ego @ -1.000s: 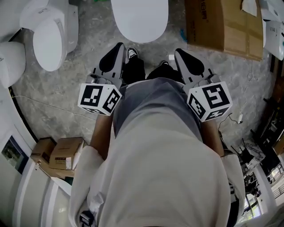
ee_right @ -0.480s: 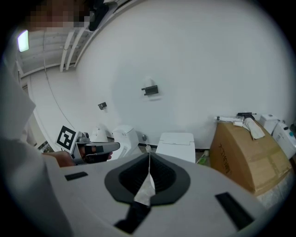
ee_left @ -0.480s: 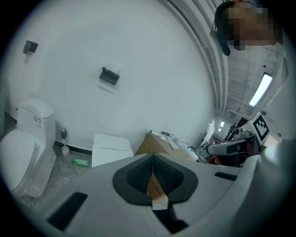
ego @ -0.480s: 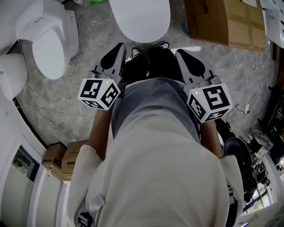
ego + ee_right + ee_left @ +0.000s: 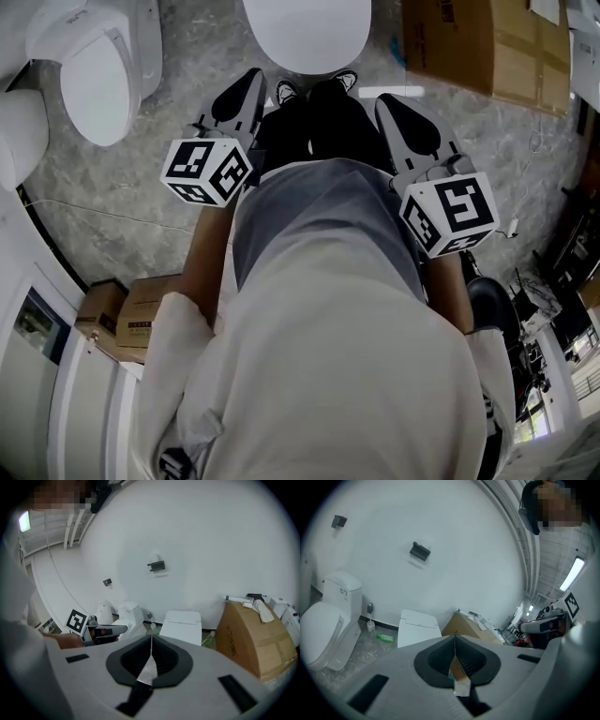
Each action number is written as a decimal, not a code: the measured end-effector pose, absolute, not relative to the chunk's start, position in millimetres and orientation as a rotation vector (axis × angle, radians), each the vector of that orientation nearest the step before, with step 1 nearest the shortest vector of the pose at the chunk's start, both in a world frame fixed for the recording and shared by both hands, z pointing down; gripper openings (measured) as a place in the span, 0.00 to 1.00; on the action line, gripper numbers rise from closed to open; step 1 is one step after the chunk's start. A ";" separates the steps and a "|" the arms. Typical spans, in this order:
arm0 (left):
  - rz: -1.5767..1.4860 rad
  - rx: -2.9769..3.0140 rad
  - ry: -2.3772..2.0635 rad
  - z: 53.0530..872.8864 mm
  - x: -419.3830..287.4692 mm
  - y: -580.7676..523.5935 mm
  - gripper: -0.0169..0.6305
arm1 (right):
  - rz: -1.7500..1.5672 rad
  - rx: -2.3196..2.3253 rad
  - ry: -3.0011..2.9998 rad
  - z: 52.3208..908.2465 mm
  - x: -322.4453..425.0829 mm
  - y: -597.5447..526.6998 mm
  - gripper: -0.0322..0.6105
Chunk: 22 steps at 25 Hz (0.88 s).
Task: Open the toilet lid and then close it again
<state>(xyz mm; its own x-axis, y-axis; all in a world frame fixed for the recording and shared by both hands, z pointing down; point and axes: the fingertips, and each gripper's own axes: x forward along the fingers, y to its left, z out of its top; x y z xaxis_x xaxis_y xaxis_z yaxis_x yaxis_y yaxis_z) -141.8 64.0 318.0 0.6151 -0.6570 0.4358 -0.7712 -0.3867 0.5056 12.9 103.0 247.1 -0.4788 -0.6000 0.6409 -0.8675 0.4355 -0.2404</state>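
Stepping closer, the person [image 5: 328, 328] is nearing the toilet lid [image 5: 307, 33]. Left gripper [image 5: 249, 82] and right gripper [image 5: 386, 103] are holding fingers shut, empty; slide one tip under the lid's front rim.

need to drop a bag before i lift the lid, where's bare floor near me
Bare floor lies between the left toilet and the front toilet, and a wider patch runs from the left toilet down to the small boxes. Right of you, the strip below the big box carries a cable and ends in crowded gear.
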 end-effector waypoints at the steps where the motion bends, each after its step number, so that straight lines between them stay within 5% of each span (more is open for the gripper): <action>1: 0.217 2.139 -1.119 324.0 -142.2 63.4 0.04 | 0.771 1.233 -2.224 249.7 13.1 102.2 0.07; 22: 0.324 1.909 -1.120 457.8 -143.6 52.8 0.04 | 0.790 1.049 -2.213 308.5 10.6 98.7 0.07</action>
